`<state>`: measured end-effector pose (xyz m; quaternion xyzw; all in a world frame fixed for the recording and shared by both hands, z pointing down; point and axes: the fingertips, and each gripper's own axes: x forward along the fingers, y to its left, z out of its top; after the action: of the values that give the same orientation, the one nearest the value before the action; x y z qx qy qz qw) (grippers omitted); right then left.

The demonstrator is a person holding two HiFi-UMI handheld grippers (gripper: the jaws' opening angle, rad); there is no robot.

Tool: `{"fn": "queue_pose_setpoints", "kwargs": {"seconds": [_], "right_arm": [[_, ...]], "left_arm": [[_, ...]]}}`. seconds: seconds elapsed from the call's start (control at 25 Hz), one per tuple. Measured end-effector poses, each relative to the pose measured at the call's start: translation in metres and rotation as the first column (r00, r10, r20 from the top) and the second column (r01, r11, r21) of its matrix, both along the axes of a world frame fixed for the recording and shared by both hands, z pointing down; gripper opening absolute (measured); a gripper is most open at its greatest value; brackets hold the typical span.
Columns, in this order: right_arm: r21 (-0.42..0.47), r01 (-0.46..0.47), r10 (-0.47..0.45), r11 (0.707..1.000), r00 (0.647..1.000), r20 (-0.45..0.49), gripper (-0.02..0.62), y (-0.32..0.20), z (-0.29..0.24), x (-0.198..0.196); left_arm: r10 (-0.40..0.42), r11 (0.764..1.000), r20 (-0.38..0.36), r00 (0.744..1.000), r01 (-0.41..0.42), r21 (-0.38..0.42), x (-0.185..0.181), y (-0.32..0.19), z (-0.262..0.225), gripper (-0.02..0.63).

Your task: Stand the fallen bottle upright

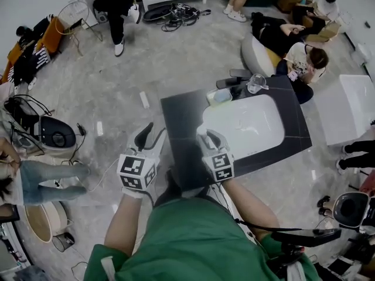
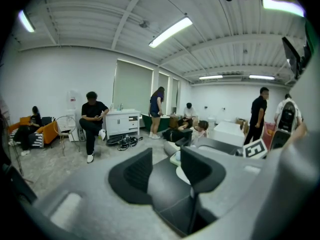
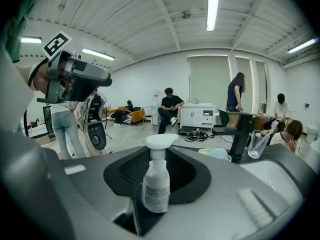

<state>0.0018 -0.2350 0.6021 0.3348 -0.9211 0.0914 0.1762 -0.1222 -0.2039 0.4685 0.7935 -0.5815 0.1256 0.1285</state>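
A small white spray bottle (image 3: 156,181) stands upright between the jaws of my right gripper (image 3: 156,176), which closes on its body at both sides. In the head view the right gripper (image 1: 214,137) sits low over the black countertop (image 1: 181,113), just left of the white sink basin (image 1: 249,124). My left gripper (image 1: 153,132) hovers at the countertop's left edge. In its own view the left gripper (image 2: 166,170) is open, with only bare counter showing between the pads.
A black faucet (image 1: 231,82), a clear cup (image 1: 256,84) and a pale green dish (image 1: 220,96) stand at the back of the sink. Several people sit or stand on the grey floor around the counter. A white table (image 1: 351,107) is at the right.
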Motion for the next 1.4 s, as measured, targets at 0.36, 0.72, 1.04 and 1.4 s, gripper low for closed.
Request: {"fn": "queue_pose_setpoints", "kwargs": {"seconds": [0.36, 0.72, 1.04, 1.4], "right_arm": [[0.032, -0.086, 0.085, 0.996, 0.996, 0.033, 0.104, 0.012, 0.007, 0.019], [0.004, -0.086, 0.086, 0.996, 0.996, -0.009, 0.106, 0.019, 0.020, 0.025], [0.035, -0.078, 0.077, 0.996, 0.997, 0.027, 0.133, 0.033, 0.003, 0.038], [0.049, -0.261, 0.256, 0.964, 0.962, 0.091, 0.132, 0.015, -0.029, 0.084]], "left_arm": [[0.024, 1.000, 0.023, 0.999, -0.024, -0.009, 0.012, 0.001, 0.006, 0.175], [0.055, 0.998, 0.017, 0.998, -0.055, -0.007, 0.021, -0.004, 0.009, 0.175], [0.075, 0.997, 0.001, 0.997, -0.075, 0.002, 0.025, -0.006, 0.011, 0.175], [0.076, 0.995, -0.003, 0.997, -0.076, 0.059, 0.032, -0.016, 0.004, 0.154]]}}
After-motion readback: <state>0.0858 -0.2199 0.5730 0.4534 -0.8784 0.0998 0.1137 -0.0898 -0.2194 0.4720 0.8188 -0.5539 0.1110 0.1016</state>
